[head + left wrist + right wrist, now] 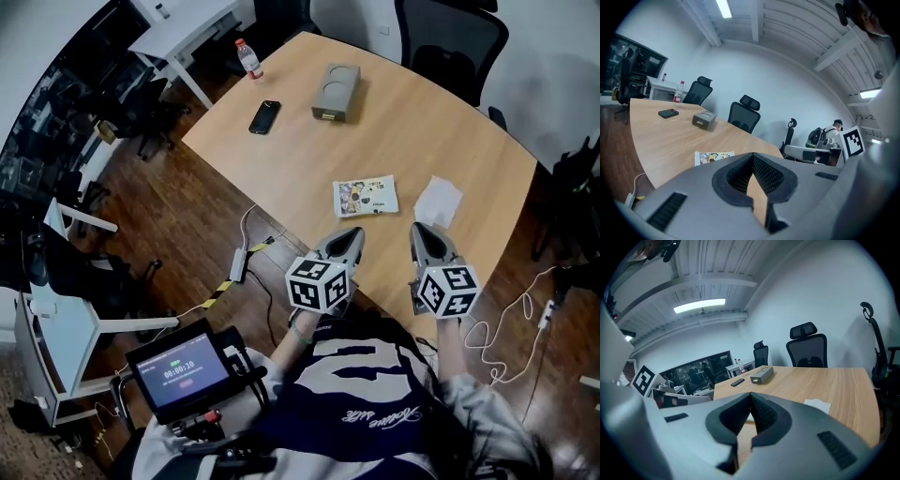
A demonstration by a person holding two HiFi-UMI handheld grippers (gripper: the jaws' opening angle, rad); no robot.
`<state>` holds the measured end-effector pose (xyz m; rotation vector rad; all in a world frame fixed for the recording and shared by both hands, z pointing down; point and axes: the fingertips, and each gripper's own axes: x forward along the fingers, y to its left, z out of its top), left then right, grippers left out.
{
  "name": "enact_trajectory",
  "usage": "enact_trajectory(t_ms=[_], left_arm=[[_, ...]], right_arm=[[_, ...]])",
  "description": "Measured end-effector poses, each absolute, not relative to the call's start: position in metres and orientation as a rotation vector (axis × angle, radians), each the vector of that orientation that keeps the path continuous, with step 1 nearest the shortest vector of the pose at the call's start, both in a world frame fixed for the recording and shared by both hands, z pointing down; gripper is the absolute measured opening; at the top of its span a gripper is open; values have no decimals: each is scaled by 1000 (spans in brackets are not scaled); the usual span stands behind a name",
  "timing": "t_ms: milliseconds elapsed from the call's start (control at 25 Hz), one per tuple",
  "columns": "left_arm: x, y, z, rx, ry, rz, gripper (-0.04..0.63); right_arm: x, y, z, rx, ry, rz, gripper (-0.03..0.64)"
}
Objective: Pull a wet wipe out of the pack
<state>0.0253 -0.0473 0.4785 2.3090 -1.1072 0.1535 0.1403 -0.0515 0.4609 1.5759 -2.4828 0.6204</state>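
Head view gives us the clearest account: the pack (366,196) lies flat on the table (422,122), and just to its right, apart from it, rests a white wipe (439,201). We judge from this that the pull is already done, or very nearly, with little left beyond perhaps setting things straight. The left gripper (347,234) and the right gripper (424,230) both sit at the near edge of the table, short of the pack and the wipe. In each gripper view we see the jaws pressed together at their tips with nothing between them. The pack looks like a soft, flat rectangle in a glossy wrapper with bright cartoon print on a pale ground. The wipe is thin, roughly square and slightly rumpled, so we would expect it to be limp. The table is pale wood grain with a smooth, curved edge. The jaws are grey moulded shells lined with black ribbed pads.
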Motion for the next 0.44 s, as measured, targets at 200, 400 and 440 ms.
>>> enact_trajectory(t_ms=[200, 400, 440], left_arm=[[34, -37, 476, 2298, -1126, 147, 3], [43, -31, 479, 2296, -1137, 153, 3], [45, -29, 481, 2294, -1138, 156, 3]], right_arm=[[144, -43, 460, 1534, -2506, 624, -8], [151, -40, 463, 1515, -2521, 622, -8], [153, -39, 464, 1512, -2521, 623, -8]])
